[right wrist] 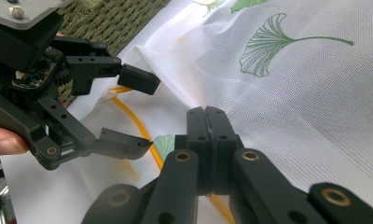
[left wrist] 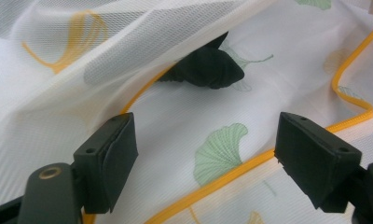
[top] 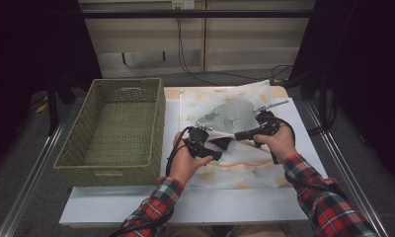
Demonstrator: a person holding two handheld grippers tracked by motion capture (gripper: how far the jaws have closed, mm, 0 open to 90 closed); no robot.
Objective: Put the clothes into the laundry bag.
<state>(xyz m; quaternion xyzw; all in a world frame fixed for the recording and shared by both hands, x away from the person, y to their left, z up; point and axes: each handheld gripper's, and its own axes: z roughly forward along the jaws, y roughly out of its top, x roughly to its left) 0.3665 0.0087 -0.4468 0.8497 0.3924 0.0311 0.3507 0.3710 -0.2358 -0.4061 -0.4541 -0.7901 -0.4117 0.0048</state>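
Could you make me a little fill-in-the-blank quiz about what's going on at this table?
1. The right gripper is shut on a fold of the white mesh bag, printed with green ginkgo ____.
2. The jaws of the left gripper stand ____, with nothing pinched between them.
3. The mesh bag's edge is trimmed in the colour ____.
4. On the table, left of the bag, stands an empty woven ____.

Missing words: leaves; open; yellow; basket

sleeves [top: 329, 200]: red plaid flannel | grippers: black, brass-ringed pivots, black cables | left gripper [right wrist: 128, 109]: grey top plate
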